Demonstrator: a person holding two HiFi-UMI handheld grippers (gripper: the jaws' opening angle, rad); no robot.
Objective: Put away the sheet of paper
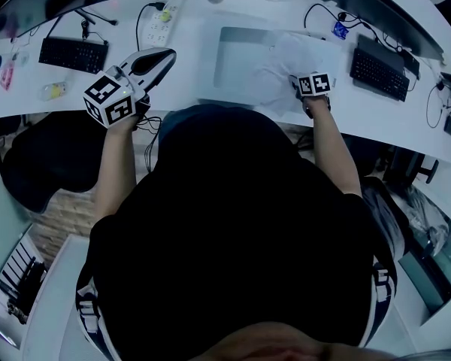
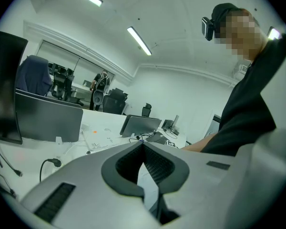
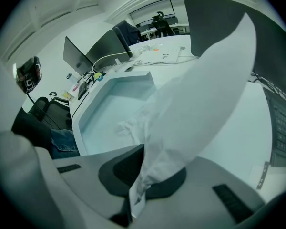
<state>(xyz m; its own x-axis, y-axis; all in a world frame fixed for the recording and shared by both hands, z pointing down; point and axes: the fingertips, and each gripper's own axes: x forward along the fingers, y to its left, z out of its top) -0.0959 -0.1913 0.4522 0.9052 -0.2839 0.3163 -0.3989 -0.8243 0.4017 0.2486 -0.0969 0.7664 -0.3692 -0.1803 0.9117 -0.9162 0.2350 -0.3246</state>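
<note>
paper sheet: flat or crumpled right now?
Crumpled, not flat: the sheet of paper bunches into wrinkles where the jaws of the right gripper pinch it, and bows beyond.

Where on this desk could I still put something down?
The tray's floor is mostly bare; the sheet of paper droops over its right edge. Bare desk also lies between the power strip and the tray. The right end is crowded with a keyboard and cables.
</note>
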